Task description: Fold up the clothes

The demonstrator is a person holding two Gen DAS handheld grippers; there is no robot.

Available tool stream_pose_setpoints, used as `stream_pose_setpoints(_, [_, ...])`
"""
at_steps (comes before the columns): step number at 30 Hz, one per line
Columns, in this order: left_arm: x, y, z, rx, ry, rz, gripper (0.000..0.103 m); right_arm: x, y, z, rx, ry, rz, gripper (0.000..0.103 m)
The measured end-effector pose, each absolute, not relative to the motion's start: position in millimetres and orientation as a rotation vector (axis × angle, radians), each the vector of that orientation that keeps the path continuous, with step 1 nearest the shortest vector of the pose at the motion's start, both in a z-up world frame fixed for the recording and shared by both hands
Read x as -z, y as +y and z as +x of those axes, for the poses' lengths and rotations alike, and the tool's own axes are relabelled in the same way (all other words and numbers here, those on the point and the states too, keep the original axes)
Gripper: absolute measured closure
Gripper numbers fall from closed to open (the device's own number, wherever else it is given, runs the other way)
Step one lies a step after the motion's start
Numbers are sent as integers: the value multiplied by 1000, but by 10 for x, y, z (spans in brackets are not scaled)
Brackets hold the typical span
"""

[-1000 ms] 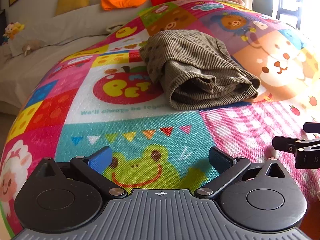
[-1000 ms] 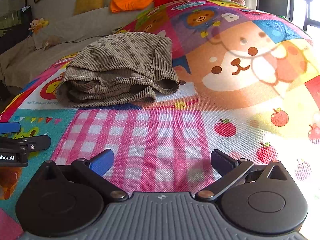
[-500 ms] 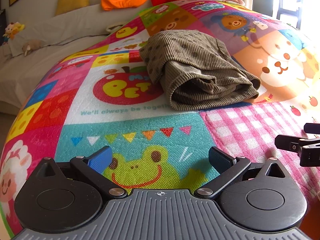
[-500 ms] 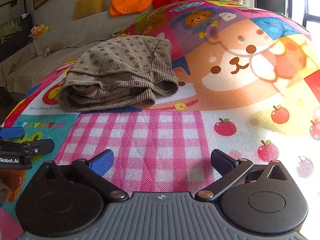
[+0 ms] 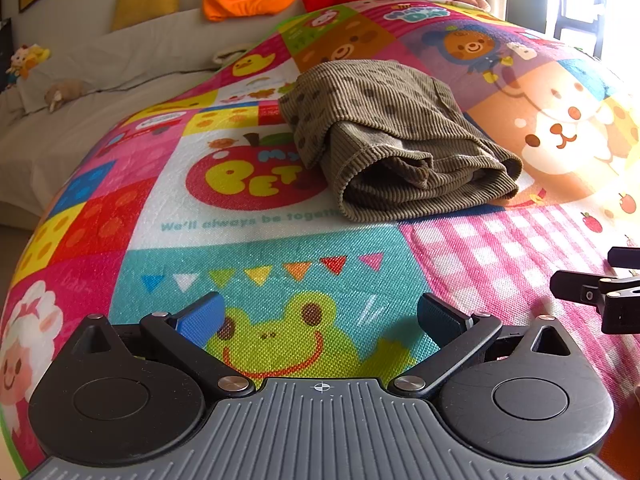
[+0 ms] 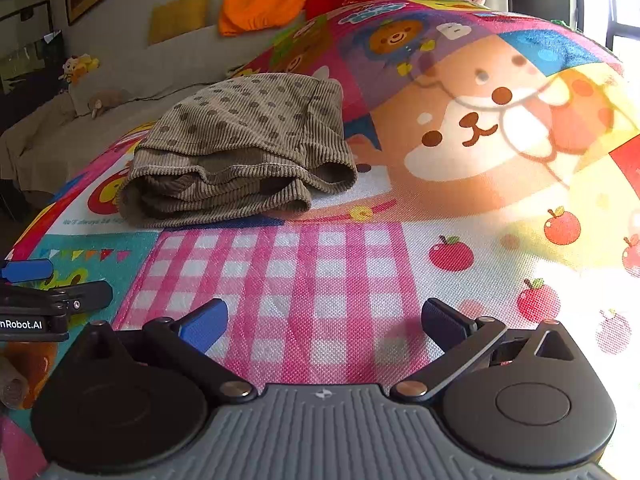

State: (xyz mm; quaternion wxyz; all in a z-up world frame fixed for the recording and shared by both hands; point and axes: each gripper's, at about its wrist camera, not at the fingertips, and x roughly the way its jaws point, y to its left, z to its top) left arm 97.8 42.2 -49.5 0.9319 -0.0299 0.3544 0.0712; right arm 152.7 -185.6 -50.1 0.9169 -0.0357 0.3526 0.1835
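Both my left gripper point(image 5: 320, 316) and right gripper point(image 6: 324, 316) gape, released; the folded brown garment point(image 6: 240, 152) lies well ahead on the mat point(image 6: 320, 272).

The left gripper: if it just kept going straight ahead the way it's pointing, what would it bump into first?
Probably the folded brown corduroy garment. The left gripper, open and empty, points over bare play mat toward its near edge, though height above the mat is unclear.

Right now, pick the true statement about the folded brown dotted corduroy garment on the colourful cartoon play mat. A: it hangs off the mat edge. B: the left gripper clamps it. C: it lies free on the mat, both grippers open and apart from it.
C: the folded brown dotted corduroy garment lies flat on the play mat, with the left gripper and right gripper open and short of it.
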Motion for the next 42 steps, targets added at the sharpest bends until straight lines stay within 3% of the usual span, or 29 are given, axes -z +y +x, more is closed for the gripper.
stream_pose_setpoints(42, [494,436,973,-141,724,-66,0,502,-1821,1526,-377,730,-105,0])
